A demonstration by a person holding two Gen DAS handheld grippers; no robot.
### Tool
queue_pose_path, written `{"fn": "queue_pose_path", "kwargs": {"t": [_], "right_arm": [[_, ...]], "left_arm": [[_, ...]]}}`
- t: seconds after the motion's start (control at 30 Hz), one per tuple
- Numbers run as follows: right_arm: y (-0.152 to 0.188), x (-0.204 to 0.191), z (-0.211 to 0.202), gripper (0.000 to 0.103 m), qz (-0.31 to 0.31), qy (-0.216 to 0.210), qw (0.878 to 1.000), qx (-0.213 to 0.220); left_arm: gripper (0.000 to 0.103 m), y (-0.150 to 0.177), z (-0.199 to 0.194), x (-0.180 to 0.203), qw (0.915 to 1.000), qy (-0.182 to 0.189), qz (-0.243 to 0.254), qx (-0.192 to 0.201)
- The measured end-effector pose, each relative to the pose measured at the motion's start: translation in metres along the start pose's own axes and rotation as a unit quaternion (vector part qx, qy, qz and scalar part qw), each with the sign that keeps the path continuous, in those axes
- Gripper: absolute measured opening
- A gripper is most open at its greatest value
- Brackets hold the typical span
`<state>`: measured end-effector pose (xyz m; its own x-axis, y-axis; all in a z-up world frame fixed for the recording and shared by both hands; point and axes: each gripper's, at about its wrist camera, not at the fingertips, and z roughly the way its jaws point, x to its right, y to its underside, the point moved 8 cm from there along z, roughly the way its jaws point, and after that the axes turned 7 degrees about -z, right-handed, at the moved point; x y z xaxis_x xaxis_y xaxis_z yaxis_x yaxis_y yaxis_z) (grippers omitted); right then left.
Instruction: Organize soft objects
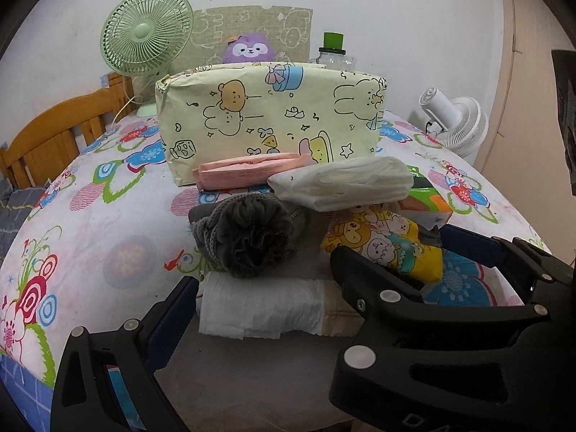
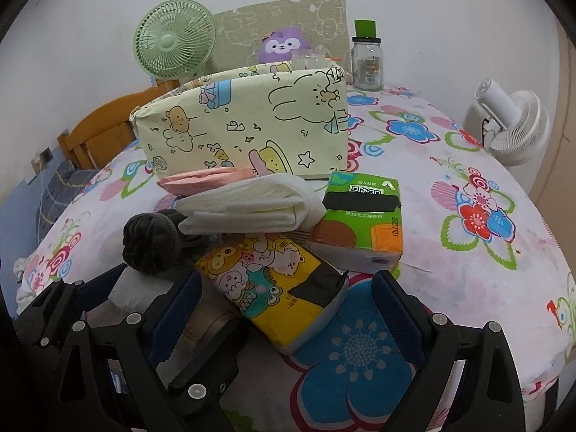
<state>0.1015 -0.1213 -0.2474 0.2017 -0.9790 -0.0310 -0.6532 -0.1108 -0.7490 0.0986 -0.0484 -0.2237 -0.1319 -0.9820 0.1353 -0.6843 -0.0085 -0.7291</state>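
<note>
Left wrist view: left tool (image 1: 266, 309) spread wide, holding nothing; white rolled pad (image 1: 266, 309) lies between its fingers at 6 o'clock, contact with the pads can't be told. Grey mesh puff (image 1: 248, 230) sits just behind the roll, touching it. Yellow cartoon tissue pack (image 1: 385, 241) at 4 o'clock of the puff, partly hidden by a black tool finger. White folded pad (image 1: 342, 183) lies across the pile at centre, with pink flat pack (image 1: 248, 172) at its 10 o'clock, leaning on the front of the pale yellow cartoon fabric box (image 1: 270, 115). Box stands upright at 12 o'clock on the floral bench cover (image 1: 90, 216). Behind the box: green fan (image 1: 147, 32) at 11 o'clock, purple plush (image 1: 246, 48), jar with green lid (image 1: 333, 48) at 1 o'clock; white fan (image 1: 453, 122) at 3 o'clock. Right wrist view: right tool (image 2: 288, 309) also wide, gripping nothing, fingers either side of the near end of the yellow cartoon tissue pack (image 2: 273, 280); touching or not, can't tell. Green tissue pack (image 2: 360, 216) stands at 1 o'clock of it, just beside the white folded pad (image 2: 248, 205). Left tool (image 2: 136, 298) shows at 8 o'clock.
</note>
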Motion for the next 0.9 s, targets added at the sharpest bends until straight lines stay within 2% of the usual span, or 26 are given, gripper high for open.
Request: {"fn": "queue_pose_path", "kwargs": {"t": [0.03, 0.13, 0.23, 0.3, 0.63, 0.9], "right_arm": [[0.0, 0.0, 0.0, 0.096, 0.0, -0.001, 1.0, 0.001], [0.0, -0.001, 0.0, 0.083, -0.004, -0.005, 1.0, 0.002], [0.001, -0.005, 0.0, 0.079, -0.007, -0.013, 1.0, 0.0], [0.001, -0.006, -0.001, 0.072, -0.011, -0.014, 1.0, 0.001], [-0.003, -0.009, -0.01, 0.064, -0.029, 0.0, 0.999, 0.016], [-0.008, -0.011, -0.019, 0.063, -0.033, 0.0, 0.999, 0.029]], "left_arm": [[0.1, 0.0, 0.0, 0.0, 1.0, 0.0, 0.0, 0.001], [0.095, 0.001, -0.001, 0.002, 1.0, 0.001, 0.007, 0.003], [0.09, 0.003, -0.003, 0.004, 0.9999, 0.002, 0.012, 0.004], [0.086, 0.003, -0.004, 0.005, 0.9999, 0.006, 0.015, 0.004], [0.076, 0.003, -0.009, 0.009, 0.9998, 0.015, 0.014, 0.006], [0.076, -0.004, -0.019, 0.008, 0.9996, 0.014, 0.013, 0.021]]}}
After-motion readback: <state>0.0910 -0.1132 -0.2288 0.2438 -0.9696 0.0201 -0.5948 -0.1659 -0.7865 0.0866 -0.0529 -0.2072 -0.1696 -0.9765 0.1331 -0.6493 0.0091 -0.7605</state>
